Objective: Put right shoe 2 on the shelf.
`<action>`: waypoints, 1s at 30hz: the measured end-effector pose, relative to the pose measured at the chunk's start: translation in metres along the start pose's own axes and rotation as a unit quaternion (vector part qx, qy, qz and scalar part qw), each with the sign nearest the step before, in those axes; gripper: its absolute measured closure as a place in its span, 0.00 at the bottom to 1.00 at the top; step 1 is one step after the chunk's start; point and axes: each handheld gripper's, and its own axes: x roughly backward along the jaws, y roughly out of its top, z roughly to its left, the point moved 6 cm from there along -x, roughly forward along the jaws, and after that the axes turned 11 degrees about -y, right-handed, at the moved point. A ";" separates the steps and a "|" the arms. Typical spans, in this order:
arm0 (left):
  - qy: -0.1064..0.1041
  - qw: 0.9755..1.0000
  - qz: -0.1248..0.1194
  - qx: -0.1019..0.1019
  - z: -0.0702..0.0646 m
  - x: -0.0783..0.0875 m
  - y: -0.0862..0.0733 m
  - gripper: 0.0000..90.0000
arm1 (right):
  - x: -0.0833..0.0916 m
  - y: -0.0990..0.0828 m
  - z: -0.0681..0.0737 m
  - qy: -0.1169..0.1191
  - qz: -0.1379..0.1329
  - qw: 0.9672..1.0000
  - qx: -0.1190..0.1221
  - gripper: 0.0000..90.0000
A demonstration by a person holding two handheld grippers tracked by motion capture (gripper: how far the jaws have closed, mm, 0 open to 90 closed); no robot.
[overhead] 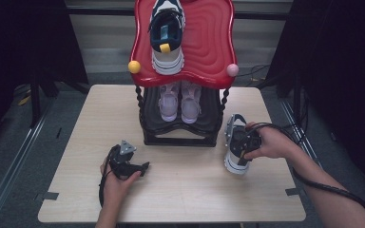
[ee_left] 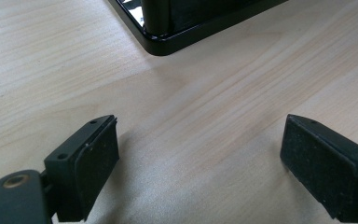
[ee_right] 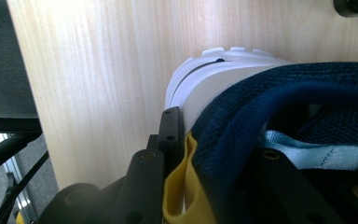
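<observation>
A navy and white sneaker [overhead: 235,159] with a yellow heel tab stands on the wooden table [overhead: 185,194], just right of the shoe rack. My right gripper [overhead: 241,144] is shut on its heel collar. In the right gripper view one jaw lies outside the white heel [ee_right: 223,79] and the other inside the navy collar, with the gripper [ee_right: 219,140] pinching the yellow tab. The matching sneaker [overhead: 167,40] rests on the rack's red top shelf [overhead: 209,42]. My left gripper [overhead: 141,167] rests on the table left of the rack, open [ee_left: 200,163], with nothing between its pads.
A pale pink pair of shoes [overhead: 180,102] sits on the rack's black lower shelf. The rack's black base [ee_left: 168,42] is close ahead of the left gripper. Yellow [overhead: 134,66] and pink [overhead: 232,70] knobs stick out at the red shelf's front corners. Dark curtains flank the table.
</observation>
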 end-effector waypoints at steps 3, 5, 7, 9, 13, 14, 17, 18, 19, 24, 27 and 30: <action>0.000 1.000 0.000 0.000 0.000 0.000 0.000 0.12 | 0.006 0.000 0.001 -0.003 0.006 1.000 -0.002 0.82; 0.000 1.000 0.000 0.000 0.000 0.000 0.000 0.12 | 0.015 0.001 0.002 -0.005 0.007 1.000 0.000 0.82; 0.000 1.000 0.000 0.000 0.000 0.000 0.000 0.12 | 0.021 0.002 0.001 -0.007 0.002 1.000 0.001 0.82; 0.000 1.000 0.000 0.000 0.000 0.000 0.000 0.12 | 0.028 0.003 0.001 -0.012 0.000 1.000 0.001 0.82; 0.000 1.000 0.002 -0.002 0.000 0.000 0.000 0.12 | 0.043 0.004 0.000 -0.016 -0.006 1.000 0.001 0.82; 0.000 1.000 0.002 -0.002 0.000 0.000 0.000 0.12 | 0.046 0.005 0.000 -0.016 -0.009 1.000 0.003 0.82; -0.001 1.000 0.002 -0.001 0.000 0.000 0.000 0.12 | 0.057 0.005 -0.001 -0.023 -0.007 1.000 0.008 0.82; -0.001 1.000 0.002 -0.002 0.000 0.000 0.000 0.12 | 0.061 0.005 -0.002 -0.025 -0.010 1.000 0.007 0.82; -0.001 1.000 0.003 -0.002 0.000 0.000 0.000 0.12 | 0.066 0.005 -0.003 -0.025 -0.012 1.000 0.009 0.82; -0.001 1.000 0.002 -0.001 0.000 0.000 0.000 0.12 | 0.088 0.006 -0.005 -0.030 -0.014 0.999 0.009 0.82; -0.001 1.000 0.002 -0.001 0.000 0.000 0.000 0.12 | 0.105 0.007 -0.007 -0.032 -0.020 0.999 0.013 0.82; -0.001 1.000 0.002 -0.001 0.000 0.000 0.000 0.12 | 0.124 0.008 -0.010 -0.039 -0.029 0.999 0.020 0.82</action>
